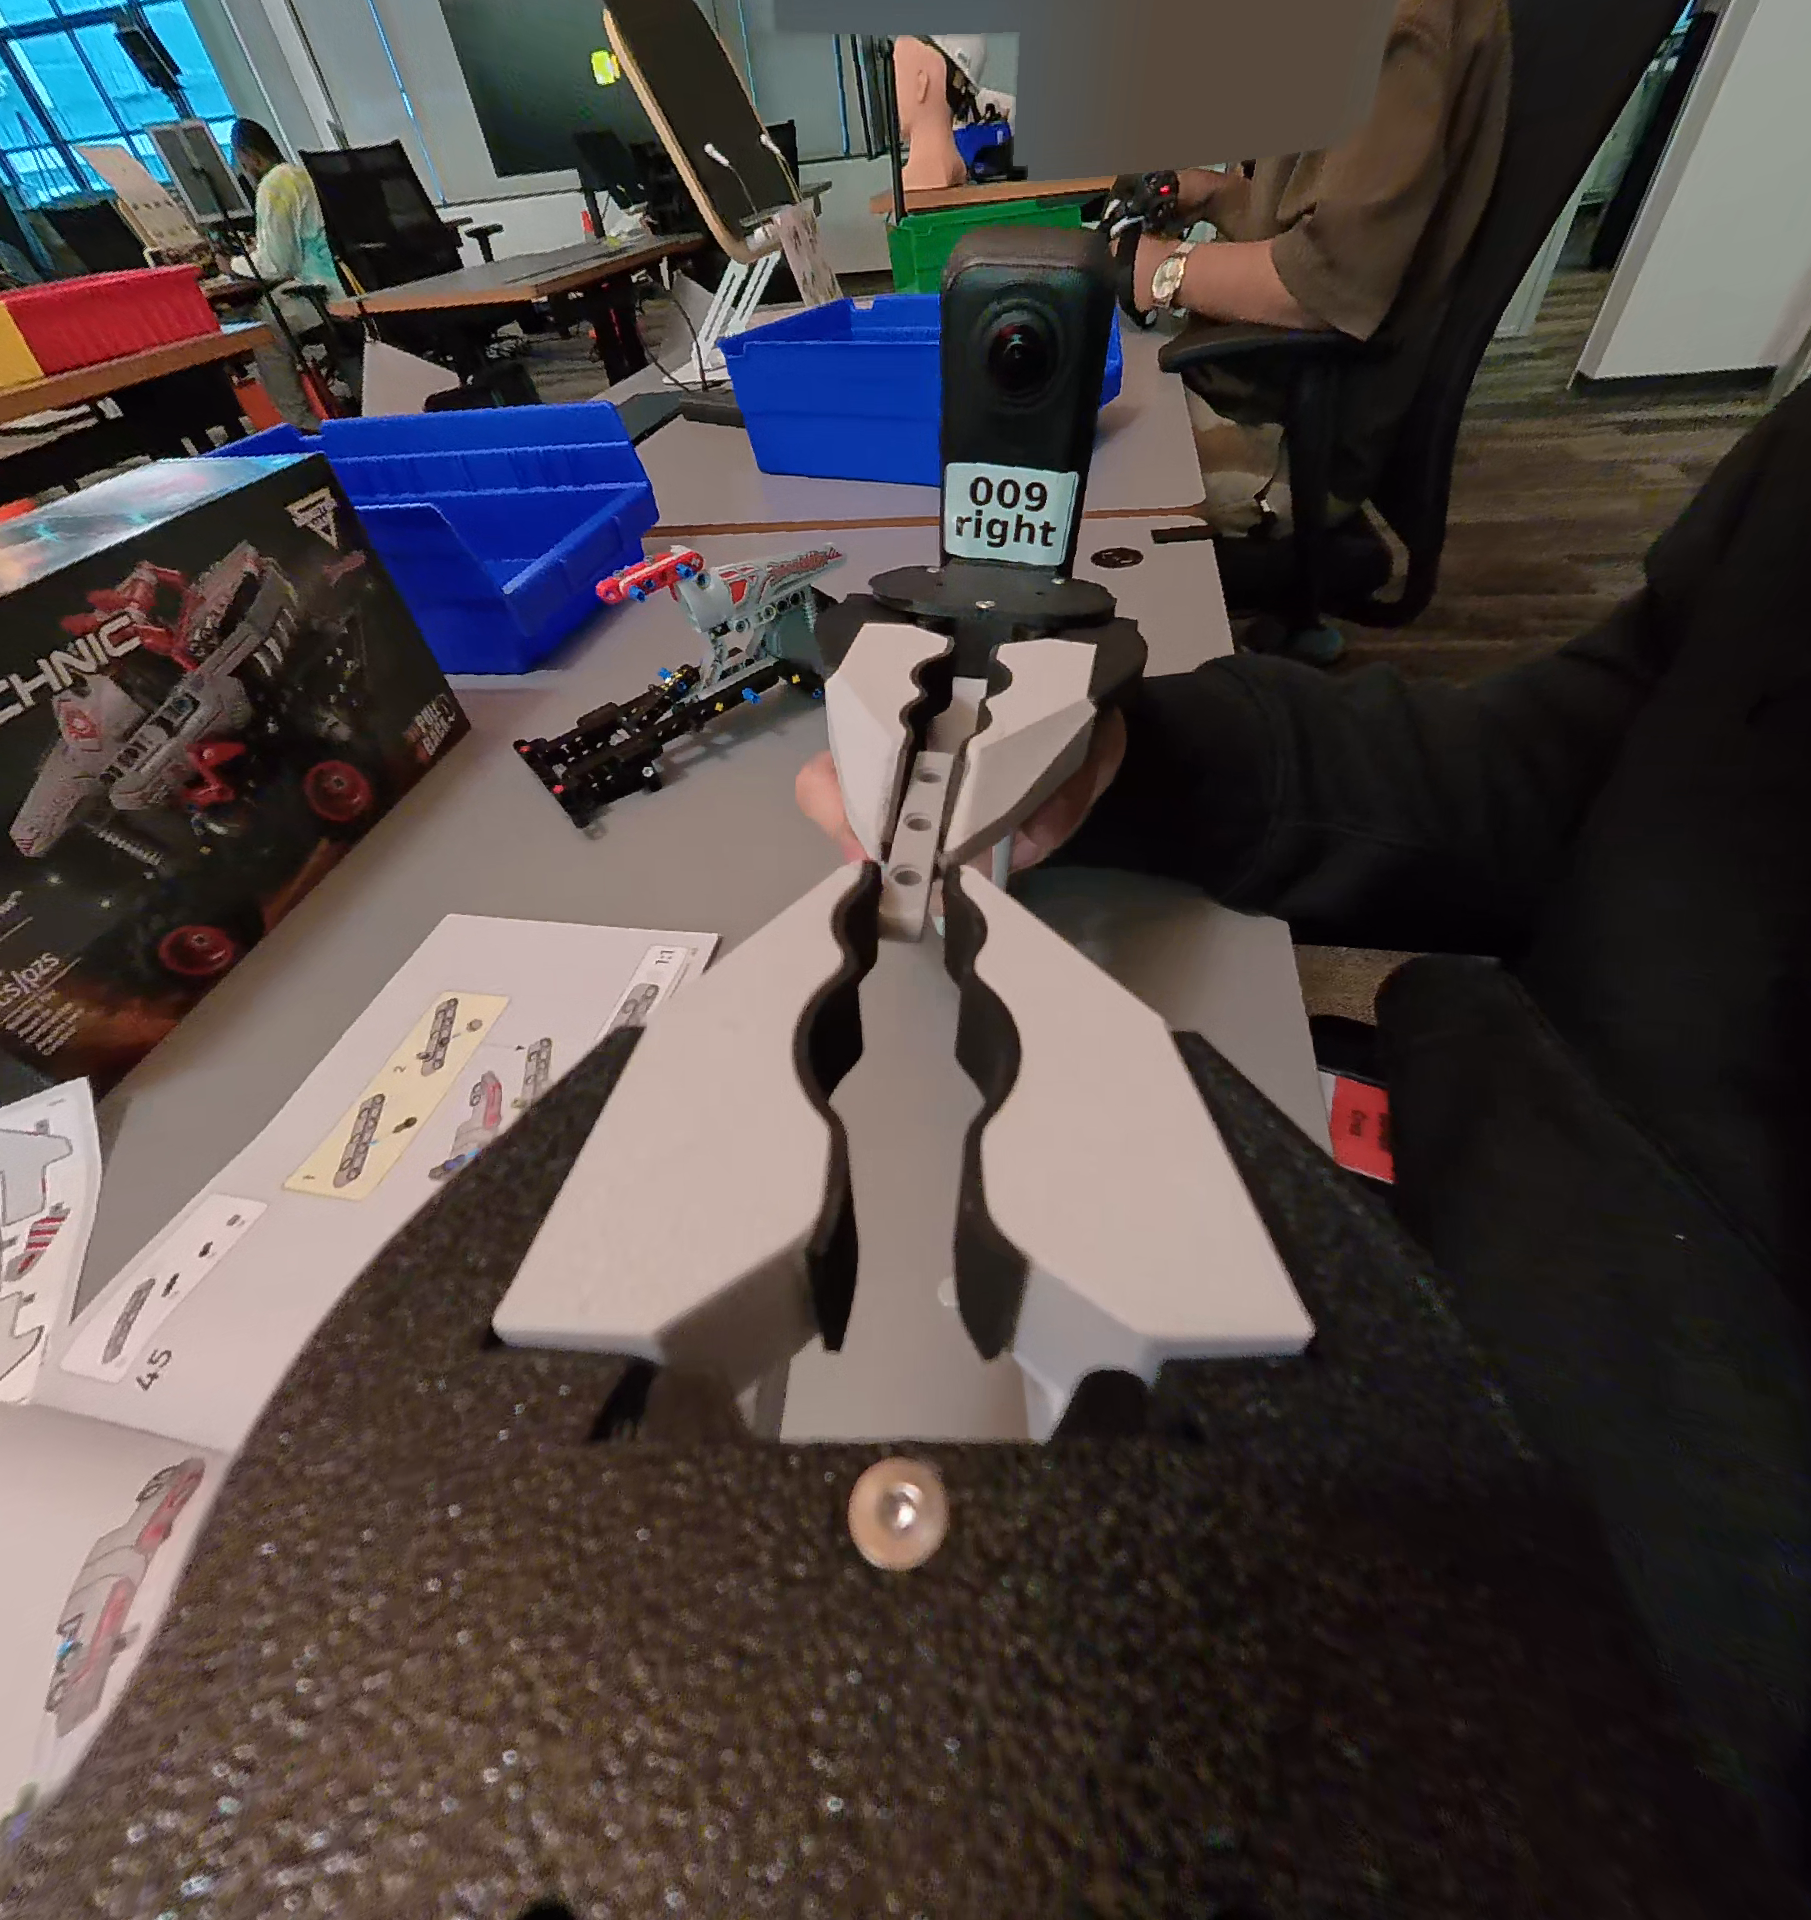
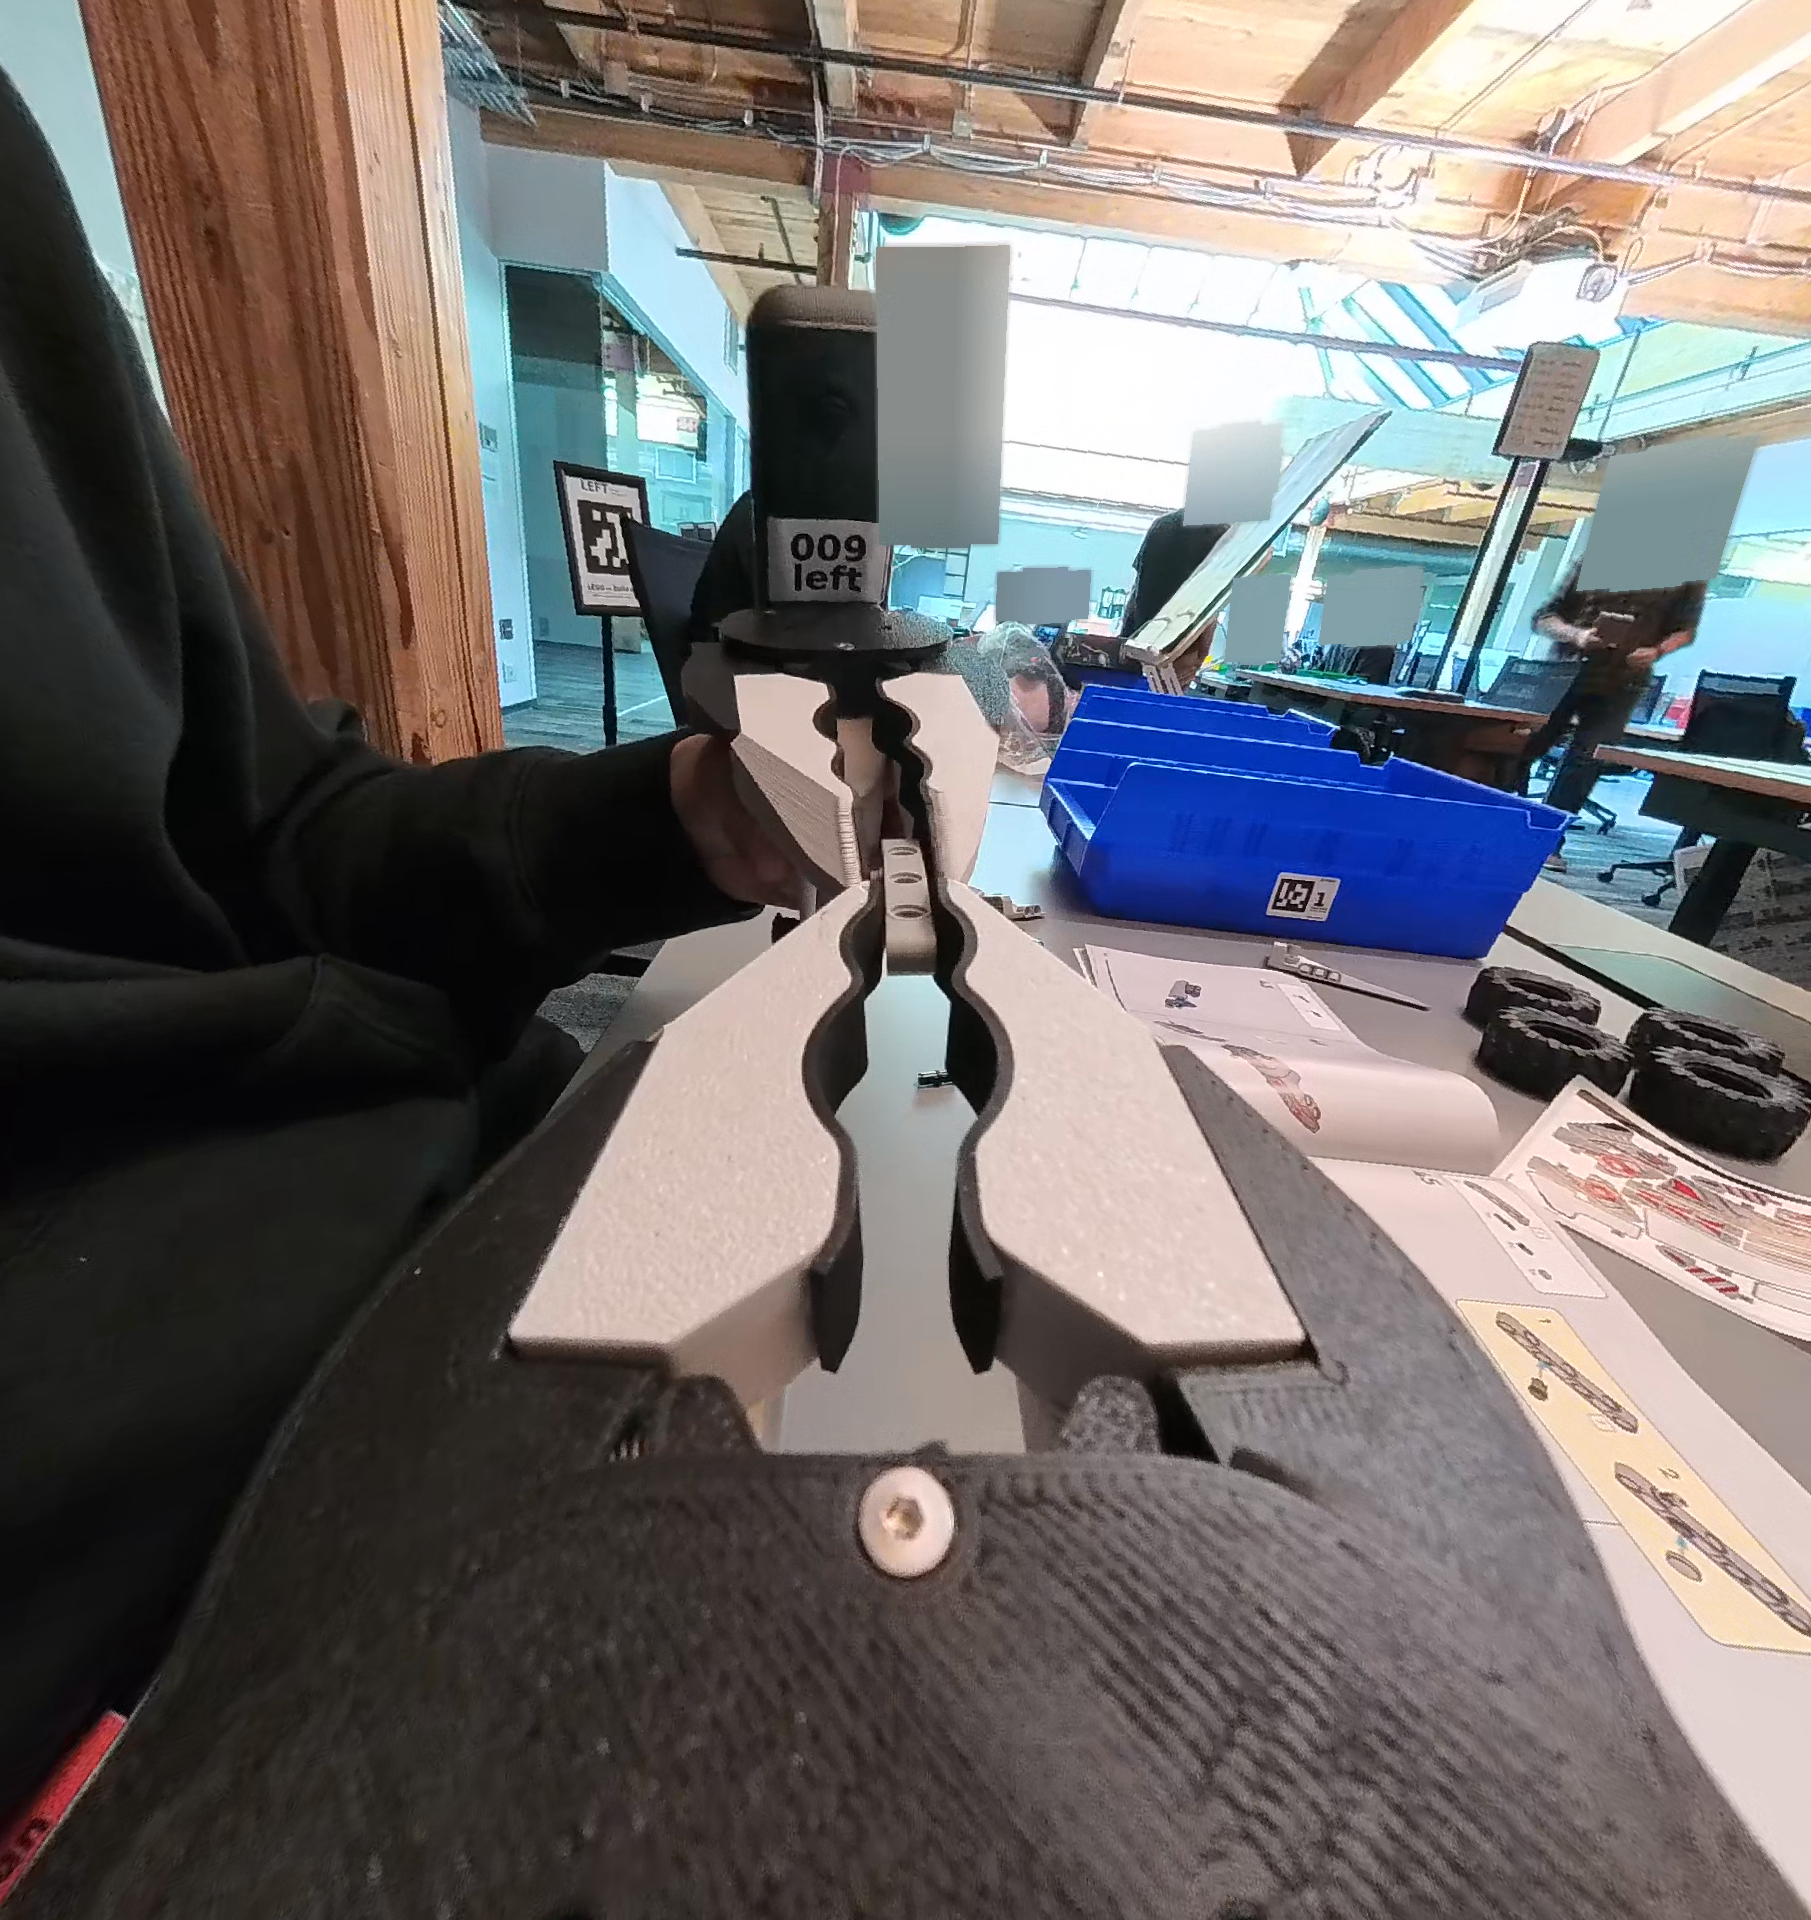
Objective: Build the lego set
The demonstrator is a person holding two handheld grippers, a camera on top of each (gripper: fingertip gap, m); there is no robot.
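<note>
A light grey Technic beam [image 1: 917,823] with round holes is held in the air between the two grippers, which face each other tip to tip. My left gripper [image 1: 906,883] is shut on its near end. My right gripper [image 1: 920,844], held by a hand in a black sleeve, is shut on its far part. In the right wrist view the beam [image 2: 905,914] sits between my right gripper's tips [image 2: 906,899], and the left gripper [image 2: 893,854] grips its other end. The partly built model [image 1: 693,665], black frame with grey and red parts, lies on the table behind.
The set's box [image 1: 153,727] stands at left, with blue bins [image 1: 496,520] behind. The open instruction booklet [image 1: 413,1091] lies below the grippers. On the right are several black tyres [image 2: 1649,1060], a sticker sheet [image 2: 1711,1226], a blue bin [image 2: 1296,831] and a small black pin [image 2: 932,1077]. The tips of both grippers are at nearly the same place.
</note>
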